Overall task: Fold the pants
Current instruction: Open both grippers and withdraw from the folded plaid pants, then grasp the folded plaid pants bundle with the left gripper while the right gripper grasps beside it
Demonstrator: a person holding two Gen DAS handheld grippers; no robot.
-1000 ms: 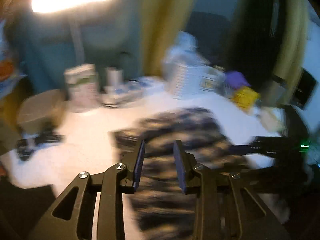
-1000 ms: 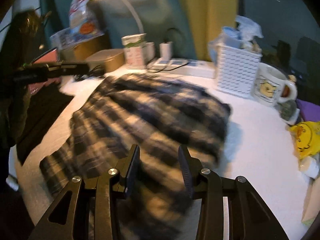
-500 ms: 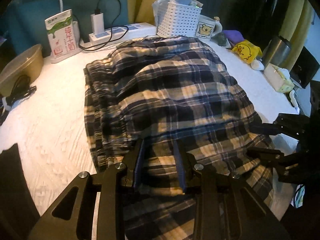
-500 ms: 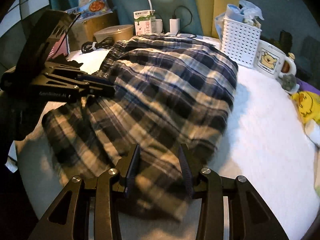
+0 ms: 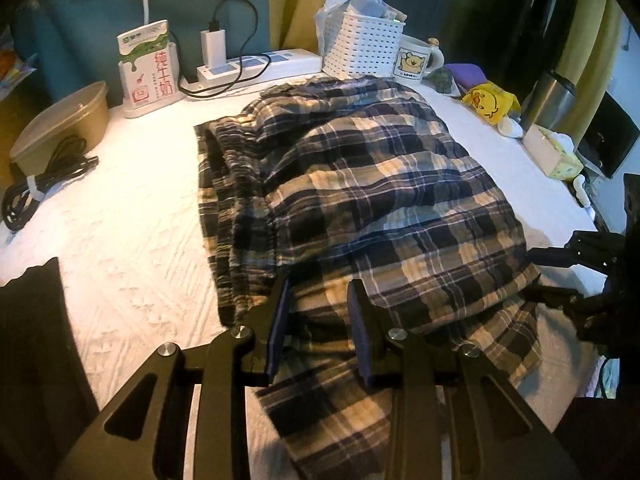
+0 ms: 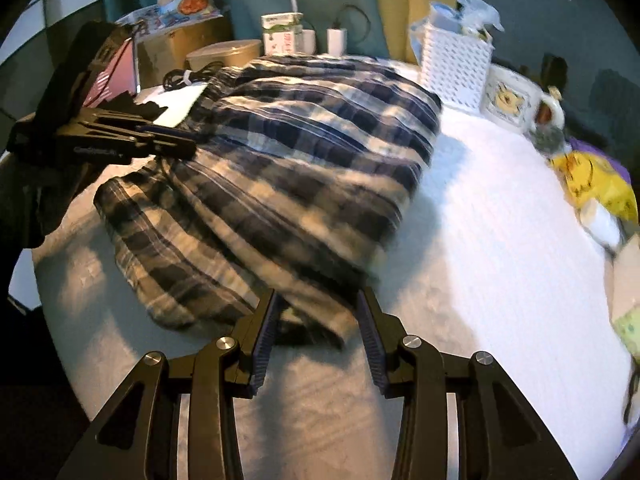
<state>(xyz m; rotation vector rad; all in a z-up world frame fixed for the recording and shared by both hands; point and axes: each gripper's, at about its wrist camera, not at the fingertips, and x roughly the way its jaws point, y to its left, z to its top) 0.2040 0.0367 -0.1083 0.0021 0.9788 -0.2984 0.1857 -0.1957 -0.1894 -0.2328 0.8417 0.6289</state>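
Observation:
The plaid pants (image 5: 360, 184) lie folded over in layers on the white table cover (image 5: 120, 240); the elastic waistband is on the left in the left wrist view. They also show in the right wrist view (image 6: 304, 168). My left gripper (image 5: 318, 300) is open, its jaws straddling the near edge of the upper layer. My right gripper (image 6: 318, 312) is open, its jaws either side of a corner of the cloth. The right gripper shows at the right edge of the left wrist view (image 5: 560, 280). The left gripper shows at the left of the right wrist view (image 6: 176, 144).
At the back stand a milk carton (image 5: 148, 68), a power strip with charger (image 5: 256, 64), a white basket (image 5: 364, 46) and a bear mug (image 5: 416, 60). A yellow plush (image 5: 488, 104) lies right. A lidded bowl (image 5: 64, 120) and a cable bundle (image 5: 44, 184) sit left.
Both grippers have dropped down to the near edge of the pants, and their jaws now straddle the cloth. The pants have stayed folded on the table.

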